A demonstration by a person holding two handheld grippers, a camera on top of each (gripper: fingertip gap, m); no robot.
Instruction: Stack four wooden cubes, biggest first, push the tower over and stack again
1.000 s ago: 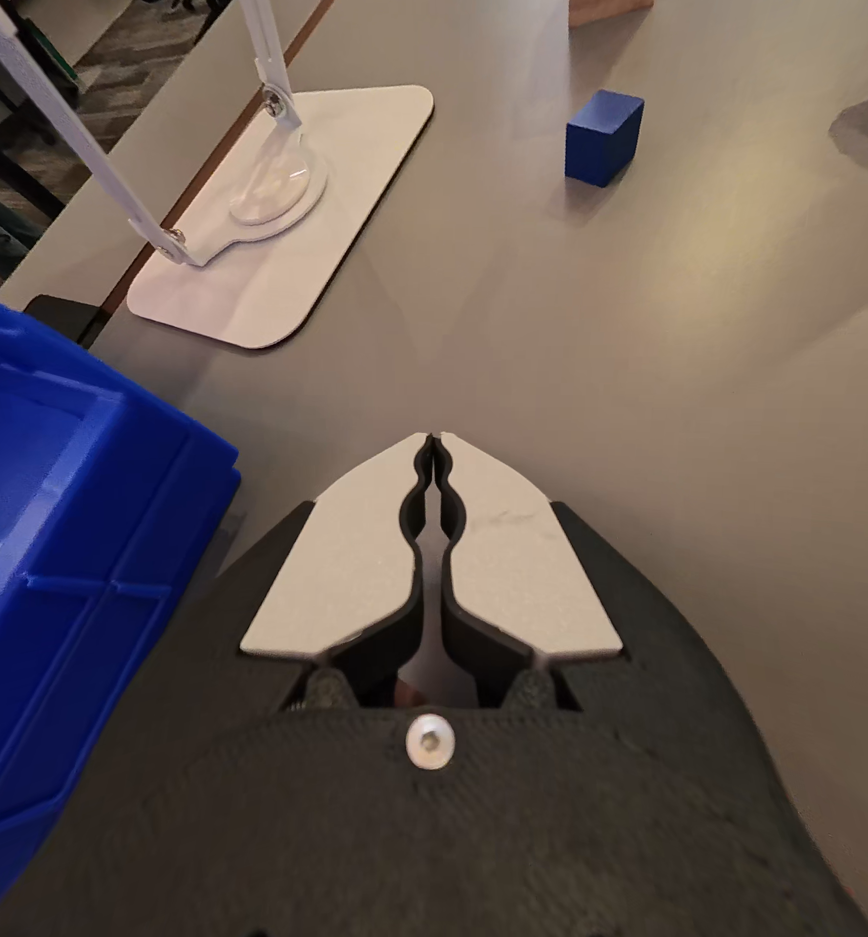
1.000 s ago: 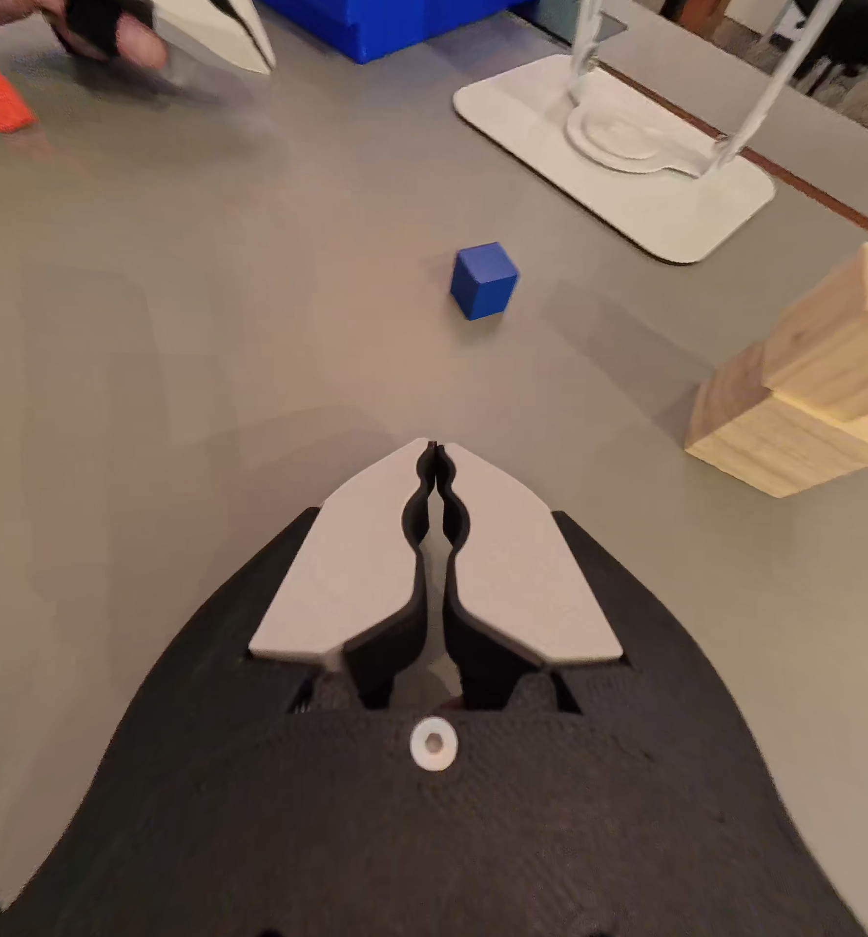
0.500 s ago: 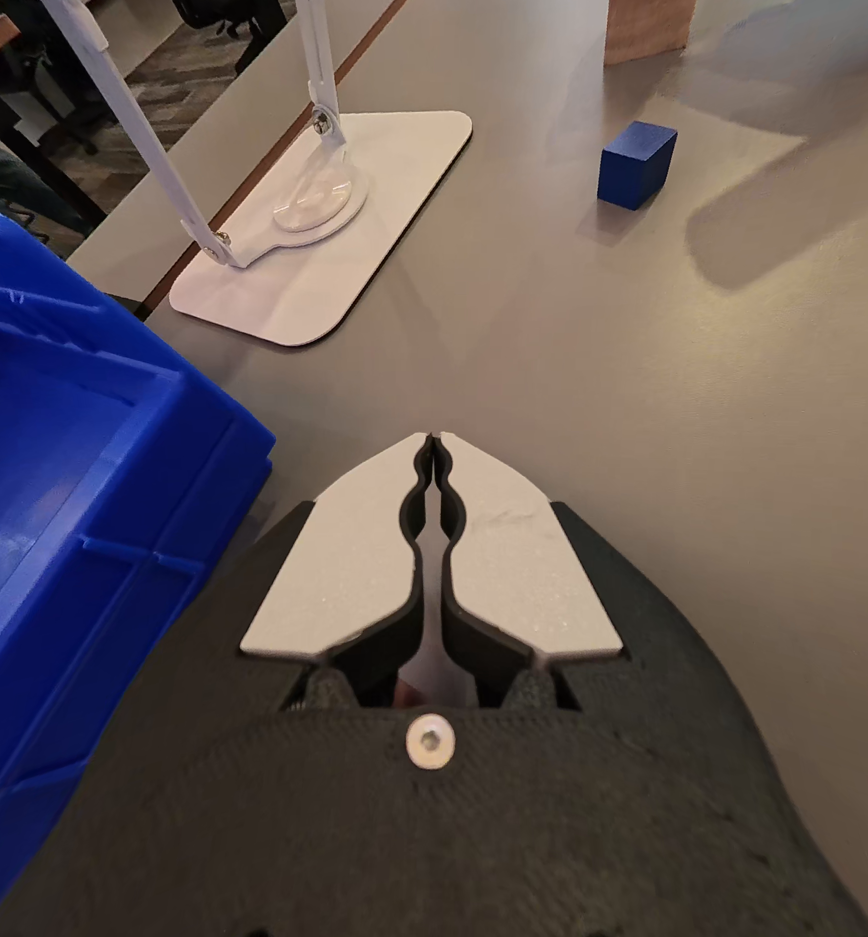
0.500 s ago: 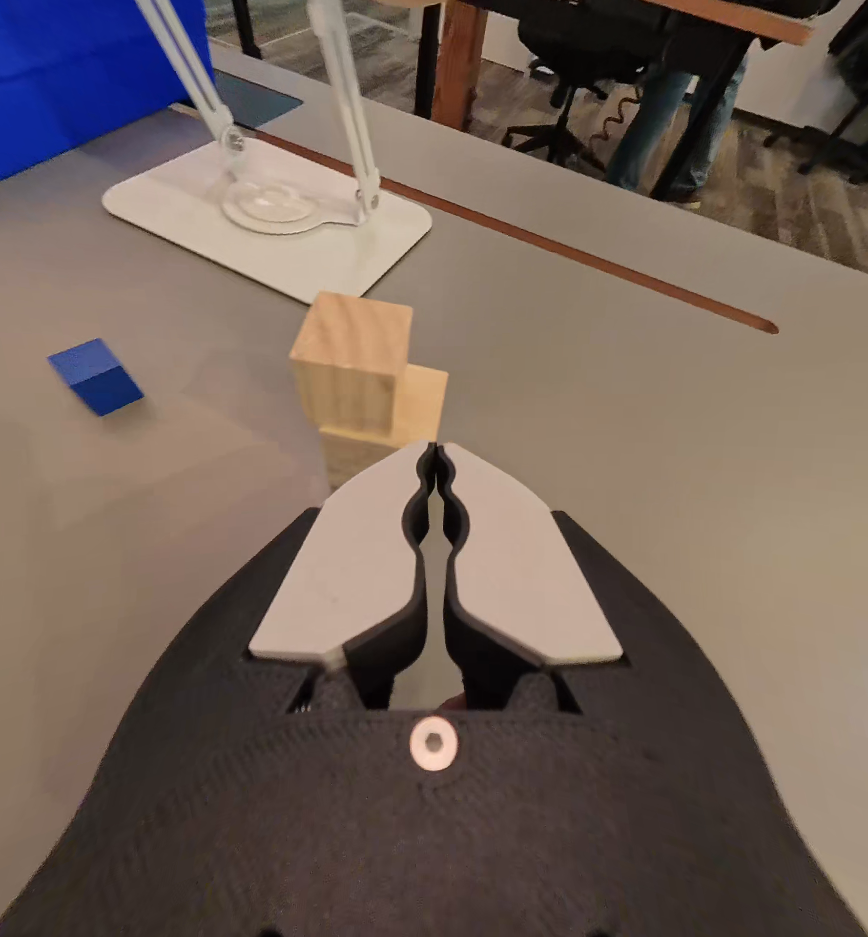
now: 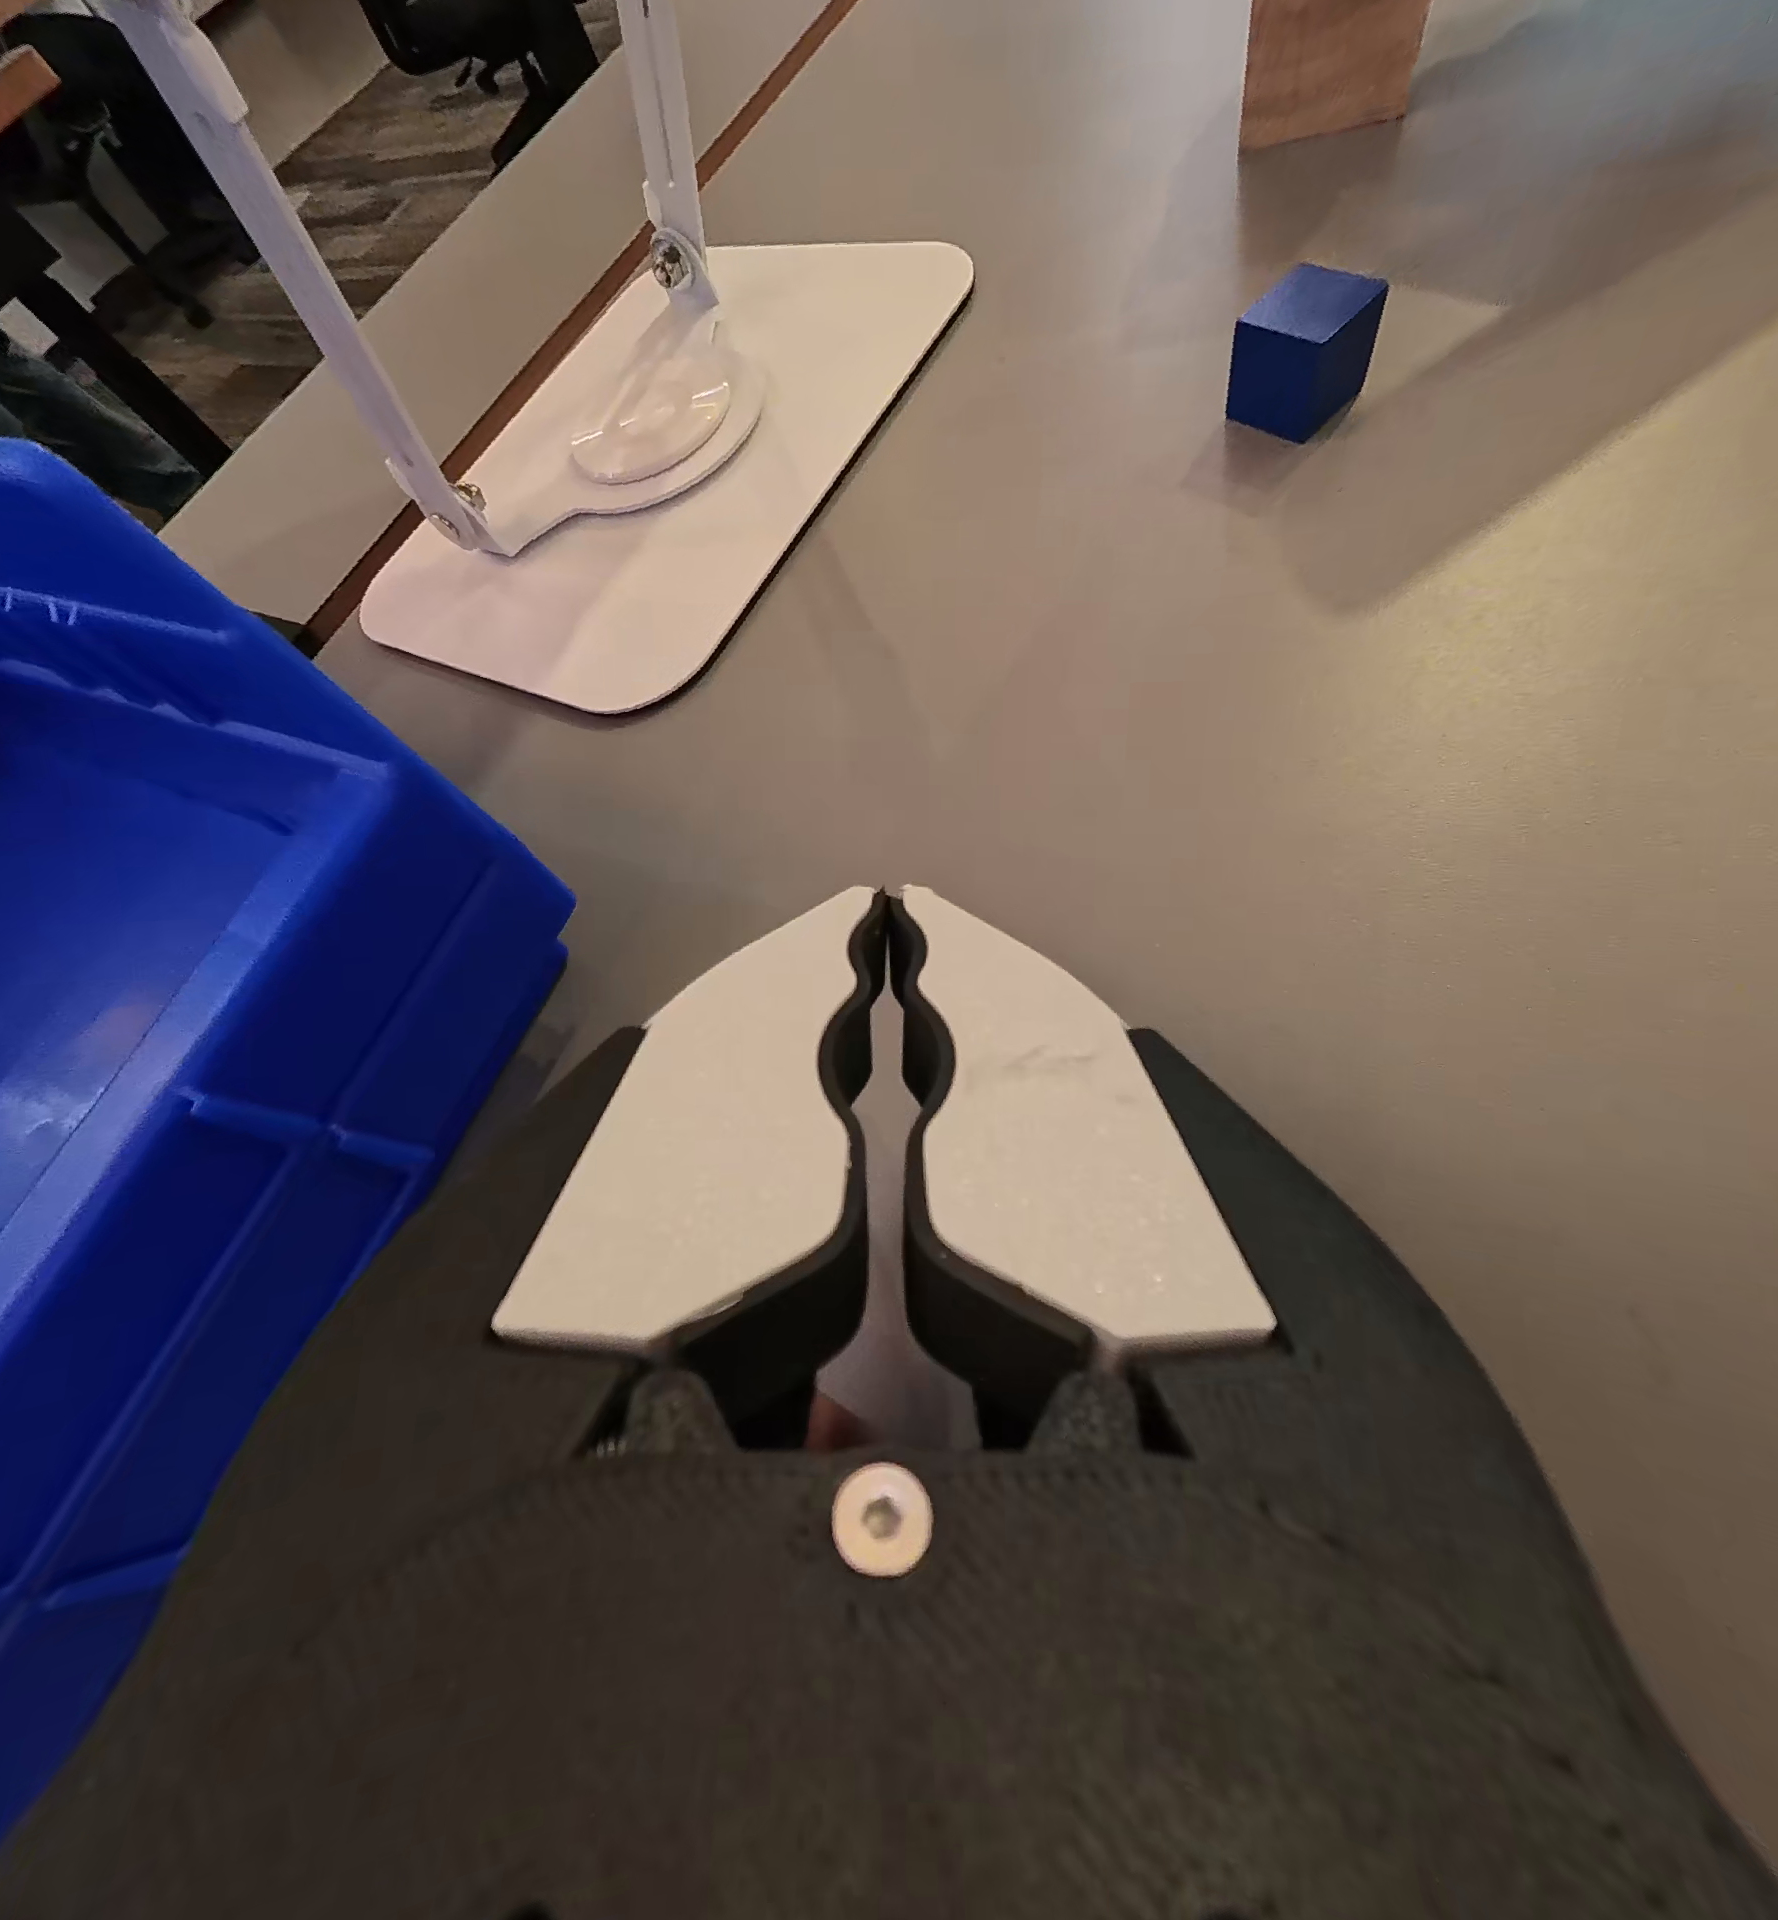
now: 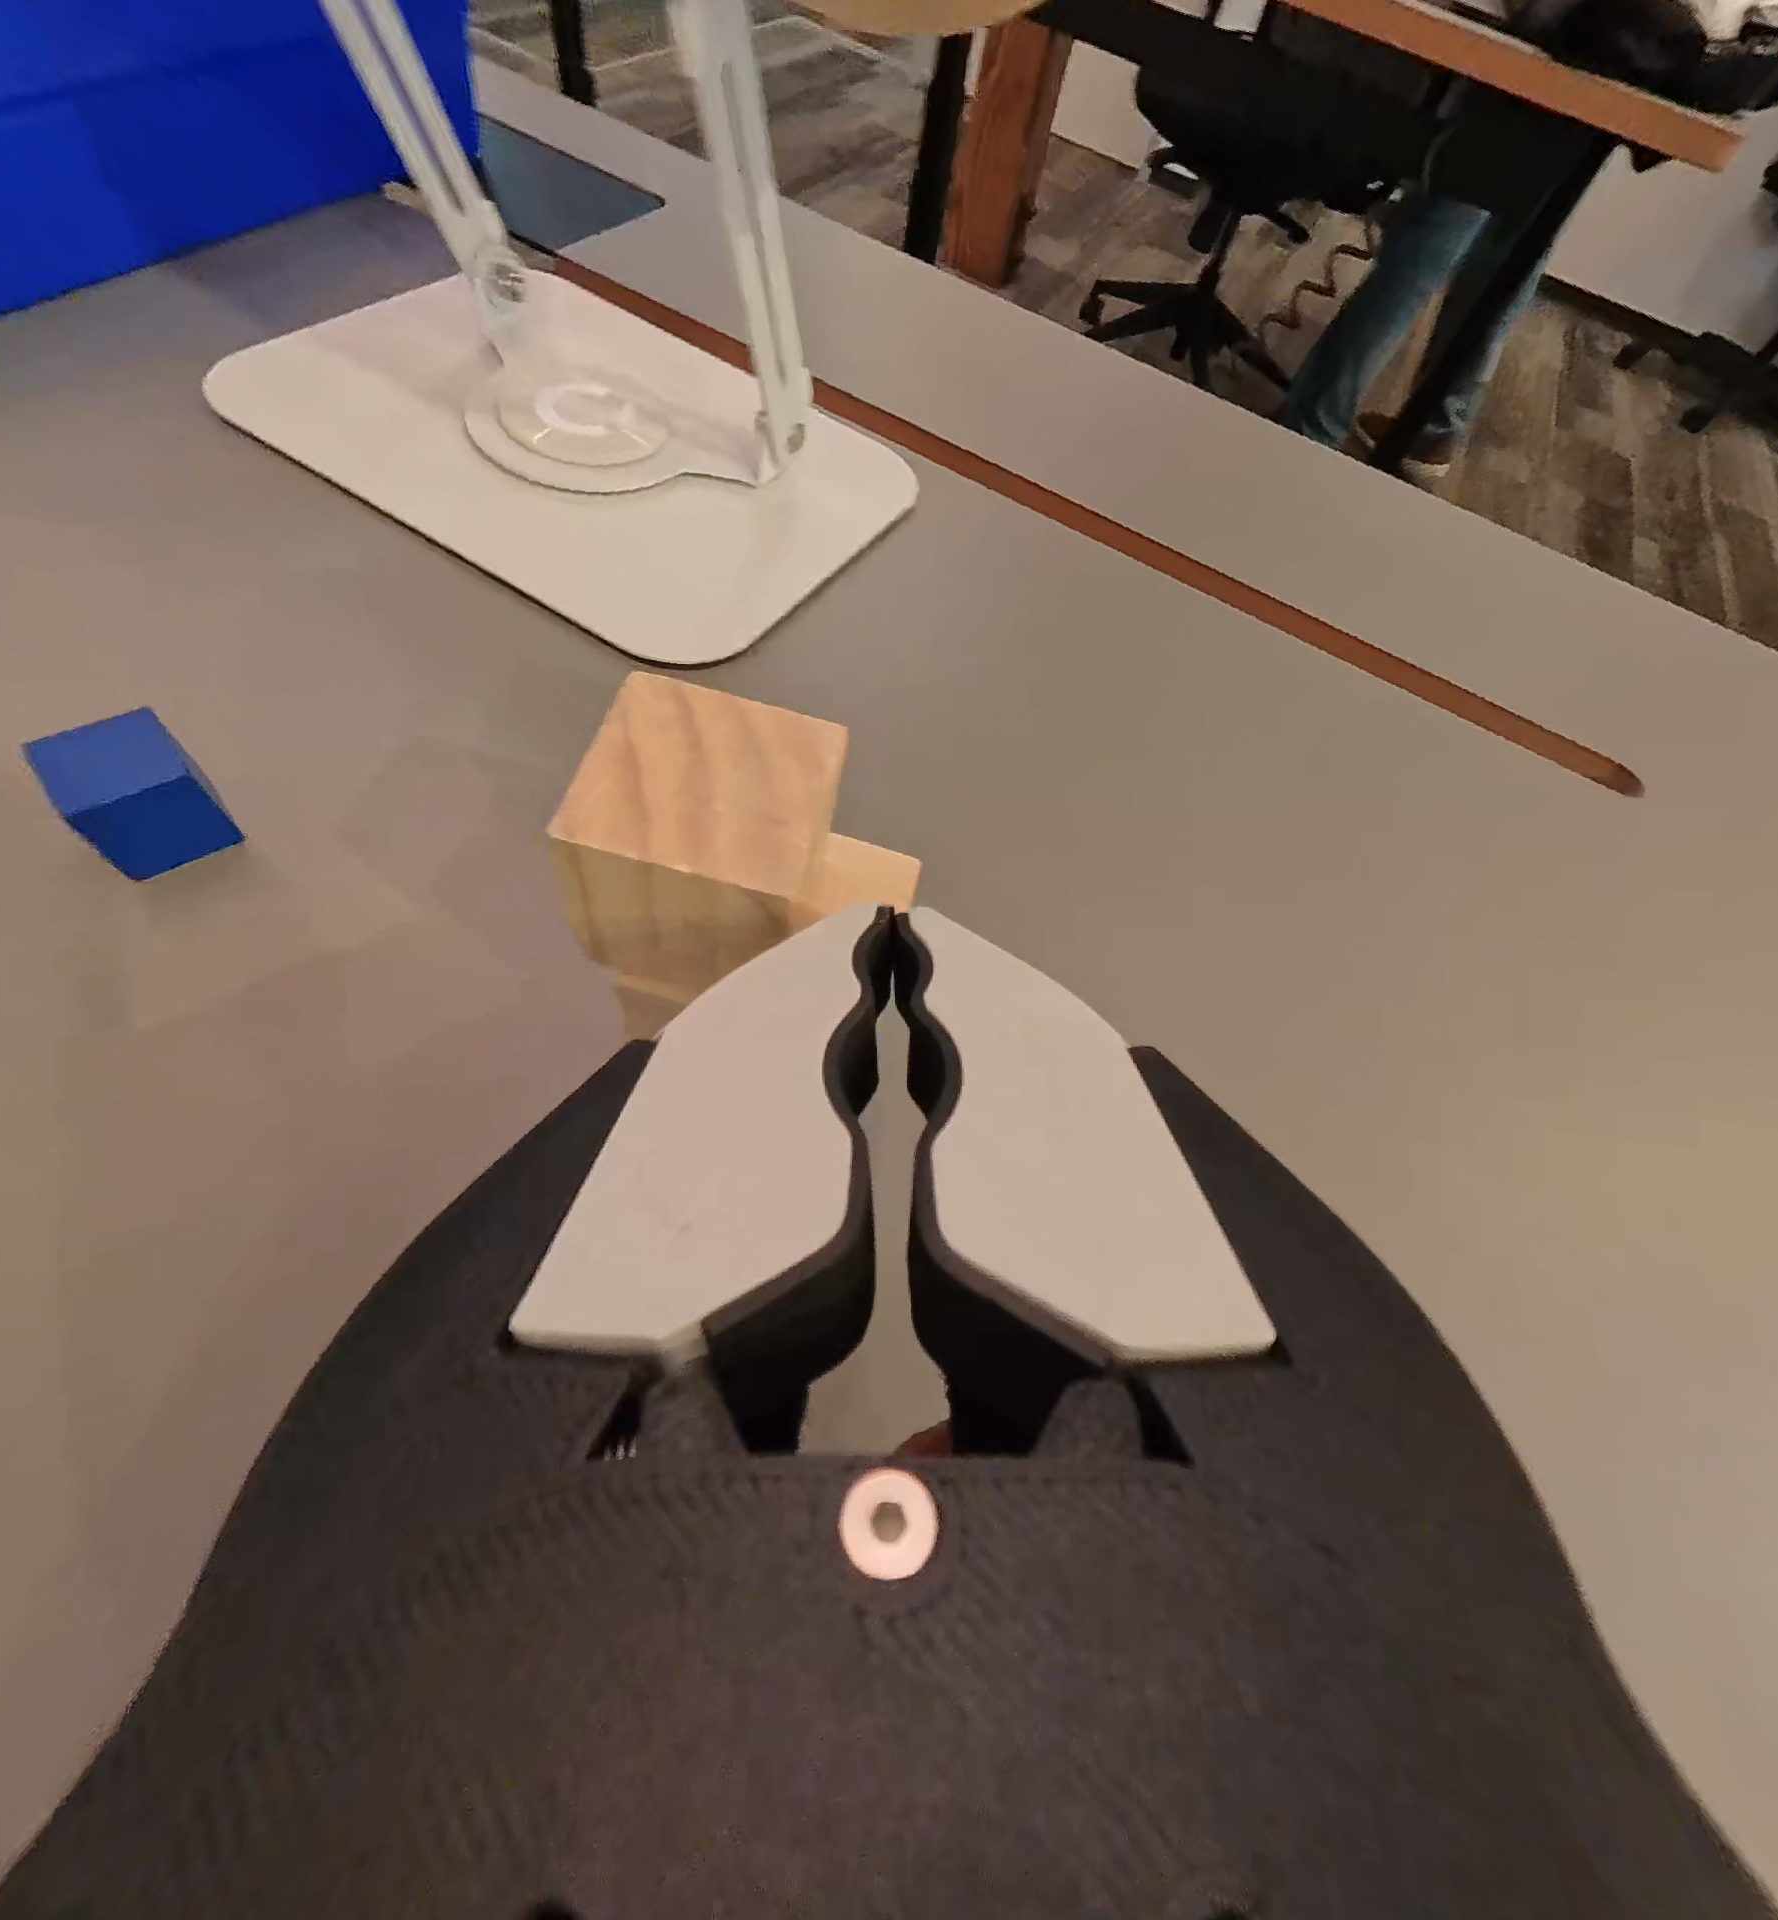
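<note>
In the right wrist view a plain wooden cube (image 6: 703, 805) sits on a larger wooden cube (image 6: 864, 868), offset to its left. My right gripper (image 6: 890, 914) is shut and empty, its tips just in front of this stack, hiding its lower part. A small blue cube (image 6: 132, 795) lies on the grey table to the left. In the left wrist view my left gripper (image 5: 890, 891) is shut and empty above bare table. The blue cube (image 5: 1306, 358) lies far ahead to the right, and a wooden cube (image 5: 1326, 68) shows at the top edge.
A white lamp base (image 5: 677, 478) with two white arms stands on the table ahead left; it also shows in the right wrist view (image 6: 573, 478). A blue plastic bin (image 5: 137, 1039) is close on my left gripper's left. Chairs and a person's legs (image 6: 1384, 281) stand beyond the table. The plain wooden cube (image 6: 703, 805) sits 4 cm or so from the ends of my right fingers.
My right gripper has swung right from the blue cube and closed in on the wooden stack. My left gripper has drawn back a little, the bin showing more. Both stayed shut.
</note>
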